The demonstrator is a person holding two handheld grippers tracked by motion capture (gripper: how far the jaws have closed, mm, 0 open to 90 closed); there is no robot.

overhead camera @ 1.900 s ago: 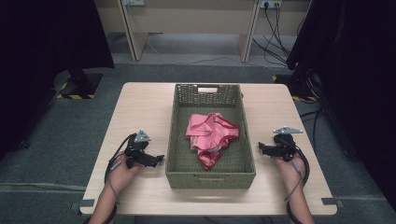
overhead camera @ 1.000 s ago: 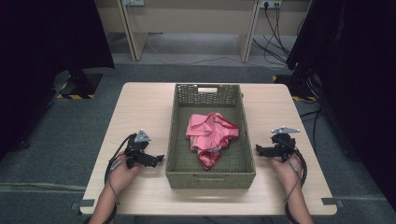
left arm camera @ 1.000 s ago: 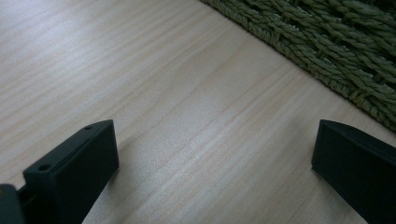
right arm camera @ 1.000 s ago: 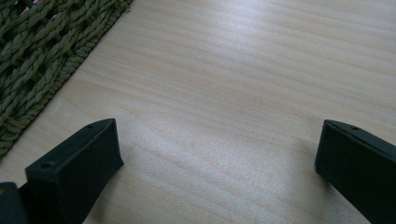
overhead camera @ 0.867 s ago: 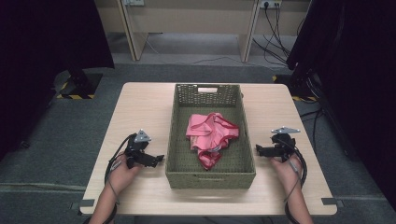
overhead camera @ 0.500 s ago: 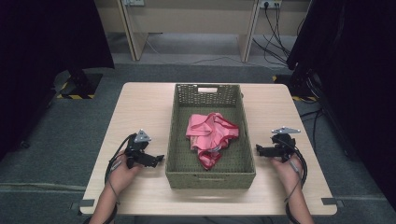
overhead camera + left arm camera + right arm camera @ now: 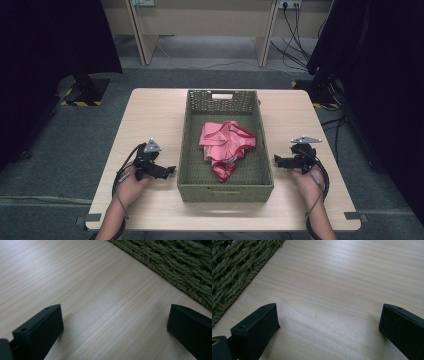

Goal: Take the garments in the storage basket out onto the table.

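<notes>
A green woven basket (image 7: 192, 150) stands in the middle of the wooden table (image 7: 155, 110). A crumpled pink and red cloth (image 7: 224, 145) lies inside it. My left gripper (image 7: 169, 171) rests on the table just left of the basket, pointing at its wall. Its jaws stand wide open over bare wood (image 7: 110, 315), with the basket's weave (image 7: 180, 267) at the upper right. My right gripper (image 7: 276, 160) sits on the table just right of the basket, open as well, with nothing between its jaws (image 7: 329, 315). The basket wall (image 7: 234, 267) shows at the upper left there.
Table legs and cables (image 7: 295, 15) stand on the grey floor beyond the far edge. Dark curtains (image 7: 380, 60) hang on both sides. Bare wood lies on either side of the basket and along the near edge.
The right gripper has shifted slightly toward the near edge. The left gripper, basket and cloth have stayed where they were.
</notes>
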